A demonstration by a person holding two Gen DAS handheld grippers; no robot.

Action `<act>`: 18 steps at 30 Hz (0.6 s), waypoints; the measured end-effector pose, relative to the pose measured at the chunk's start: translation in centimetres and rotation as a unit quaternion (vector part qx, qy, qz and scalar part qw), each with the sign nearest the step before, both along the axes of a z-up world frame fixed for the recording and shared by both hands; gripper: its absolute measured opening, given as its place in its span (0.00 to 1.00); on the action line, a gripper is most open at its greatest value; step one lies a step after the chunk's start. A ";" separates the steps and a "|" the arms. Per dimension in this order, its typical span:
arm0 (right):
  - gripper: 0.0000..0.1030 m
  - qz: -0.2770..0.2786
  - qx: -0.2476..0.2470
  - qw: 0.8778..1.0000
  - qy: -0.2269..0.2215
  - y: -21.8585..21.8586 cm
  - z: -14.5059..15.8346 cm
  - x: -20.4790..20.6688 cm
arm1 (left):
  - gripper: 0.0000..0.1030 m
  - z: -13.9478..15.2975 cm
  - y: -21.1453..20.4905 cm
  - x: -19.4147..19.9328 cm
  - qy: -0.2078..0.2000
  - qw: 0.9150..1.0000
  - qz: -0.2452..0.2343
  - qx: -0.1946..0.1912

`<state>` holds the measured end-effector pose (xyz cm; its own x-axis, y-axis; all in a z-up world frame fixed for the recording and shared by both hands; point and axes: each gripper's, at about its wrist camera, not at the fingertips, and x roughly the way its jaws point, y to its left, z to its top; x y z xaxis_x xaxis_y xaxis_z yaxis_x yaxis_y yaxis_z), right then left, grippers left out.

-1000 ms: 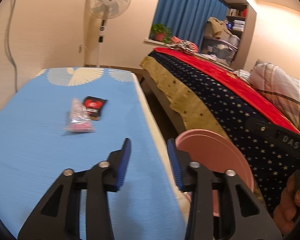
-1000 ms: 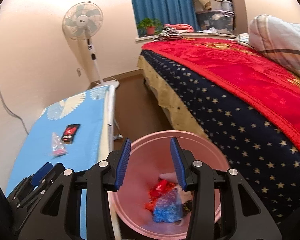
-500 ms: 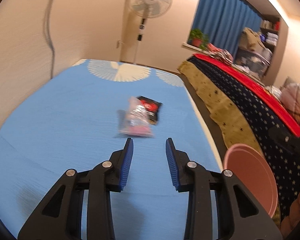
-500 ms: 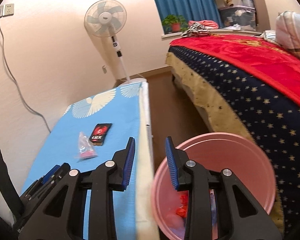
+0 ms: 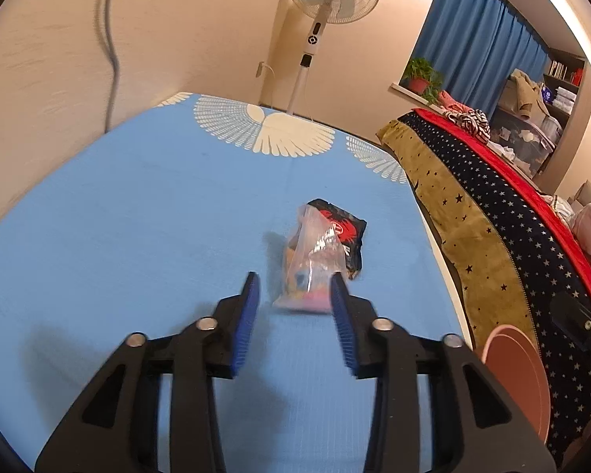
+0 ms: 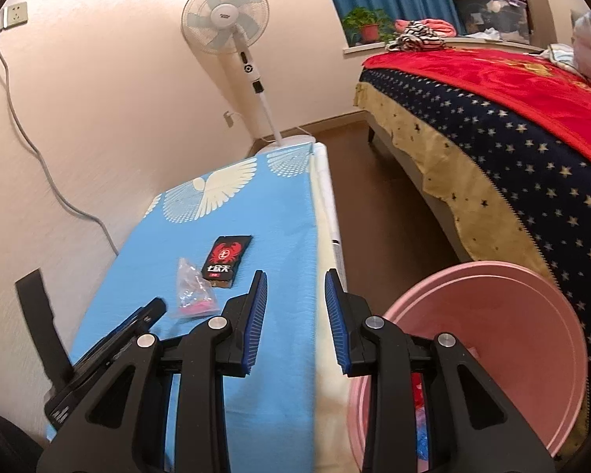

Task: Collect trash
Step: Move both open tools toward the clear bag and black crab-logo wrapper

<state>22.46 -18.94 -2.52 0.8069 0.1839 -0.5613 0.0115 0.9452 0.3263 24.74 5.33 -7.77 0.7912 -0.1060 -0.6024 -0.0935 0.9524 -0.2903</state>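
A clear plastic bag (image 5: 310, 272) with pink and orange bits lies on the blue cloth-covered table (image 5: 138, 236), overlapping a black and red wrapper (image 5: 344, 232). My left gripper (image 5: 294, 295) is open, its tips on either side of the bag's near end. The bag (image 6: 193, 293) and wrapper (image 6: 226, 260) also show in the right wrist view. My right gripper (image 6: 295, 295) is open and empty above the table's right edge, beside a pink bin (image 6: 532, 315) holding red and blue trash.
A bed (image 6: 512, 126) with a starred navy and red blanket runs along the right, across a brown floor gap. A standing fan (image 5: 327, 8) is behind the table's far end. A wall with a cable borders the table's left.
My left gripper has swung left from the bin and advanced over the table until its fingers flank the clear bag. My right gripper has shifted left from above the bin toward the table edge.
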 end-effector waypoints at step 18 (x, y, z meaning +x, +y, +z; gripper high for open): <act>0.30 0.069 0.006 0.997 0.041 6.2 -3.1 6.7 | 0.18 -1.9 0.9 2.8 0.039 0.999 -0.008 -0.020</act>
